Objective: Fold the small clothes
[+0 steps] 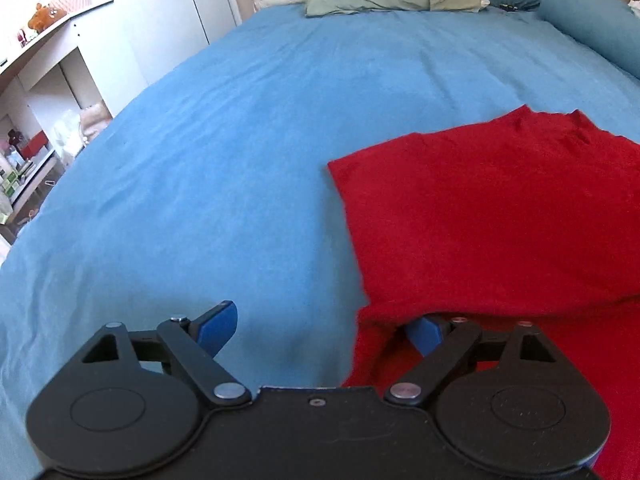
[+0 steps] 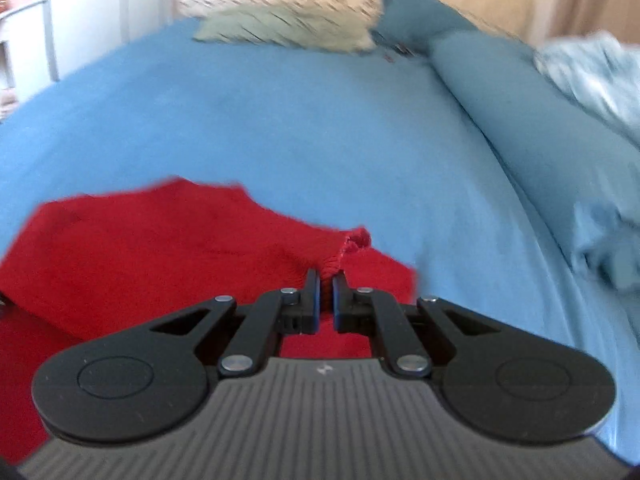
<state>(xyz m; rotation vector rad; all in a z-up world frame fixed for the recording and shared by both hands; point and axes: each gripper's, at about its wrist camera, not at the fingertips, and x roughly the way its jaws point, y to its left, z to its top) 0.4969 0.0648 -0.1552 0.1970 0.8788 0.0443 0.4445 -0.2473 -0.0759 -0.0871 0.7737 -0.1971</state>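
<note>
Blue bed (image 1: 240,140) fills the left wrist view, pillows at its head. Red garment (image 1: 500,220) lies flat at right; left gripper (image 1: 324,330) stands wide, one finger under a fold (nothing pinched). Right wrist view, blurred: right gripper (image 2: 326,292) clamped on a bunched edge of the garment (image 2: 160,240).
</note>
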